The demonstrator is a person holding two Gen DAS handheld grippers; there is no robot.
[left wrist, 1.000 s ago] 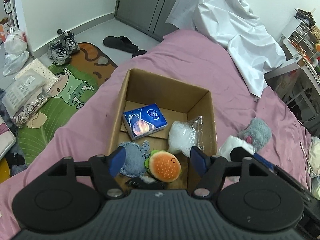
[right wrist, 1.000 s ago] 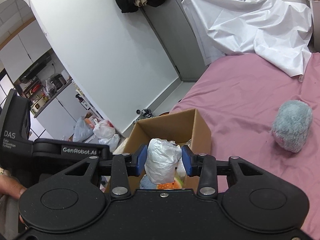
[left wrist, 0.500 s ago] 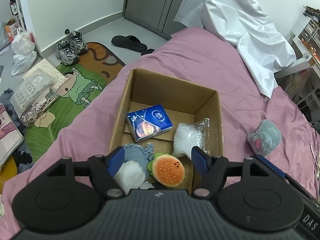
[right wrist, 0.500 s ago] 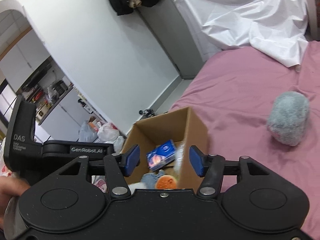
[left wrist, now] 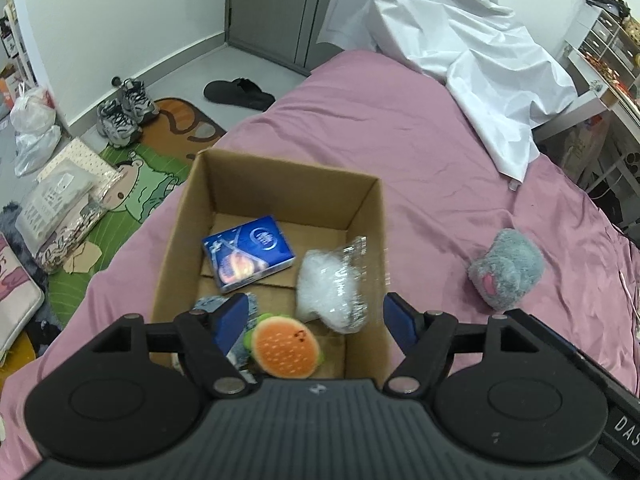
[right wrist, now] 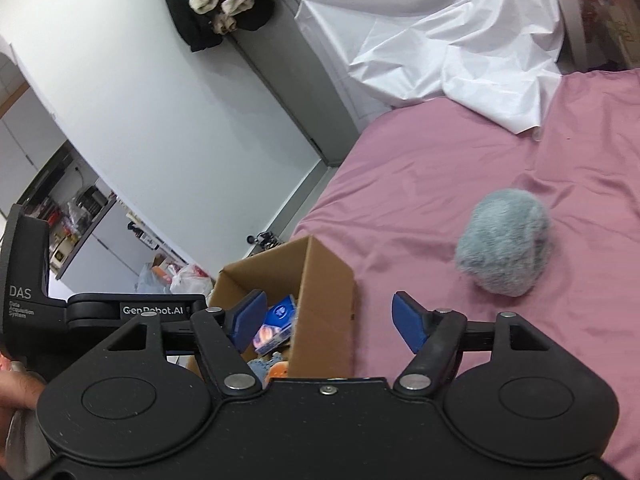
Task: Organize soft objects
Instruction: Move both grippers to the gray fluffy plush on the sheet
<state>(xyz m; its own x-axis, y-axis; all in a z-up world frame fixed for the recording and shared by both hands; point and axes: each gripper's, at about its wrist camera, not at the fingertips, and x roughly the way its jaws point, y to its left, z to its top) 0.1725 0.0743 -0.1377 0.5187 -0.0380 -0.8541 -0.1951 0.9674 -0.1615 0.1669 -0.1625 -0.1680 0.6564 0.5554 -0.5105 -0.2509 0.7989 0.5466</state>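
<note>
An open cardboard box [left wrist: 280,172] sits on the pink bed. It holds a blue tissue pack [left wrist: 248,252], a clear bag of white stuffing [left wrist: 332,284], a burger plush [left wrist: 286,346] and a blue-grey soft piece [left wrist: 206,304]. My left gripper [left wrist: 314,320] hovers open and empty over the box's near end. My right gripper [right wrist: 330,322] is open and empty beside the box [right wrist: 320,280]. A grey fluffy plush [left wrist: 506,274] lies on the bed right of the box; it also shows in the right wrist view [right wrist: 504,254].
A white sheet [left wrist: 460,52] is heaped at the bed's far end. Shoes [left wrist: 120,116], a slipper [left wrist: 240,92], a floor mat [left wrist: 140,184] and bags lie on the floor left of the bed. A shelf [left wrist: 604,52] stands at the right.
My right gripper opened and let the white wrapped bundle drop into the box, then swung right. My left gripper drew back a little; the bundle is now hidden.
</note>
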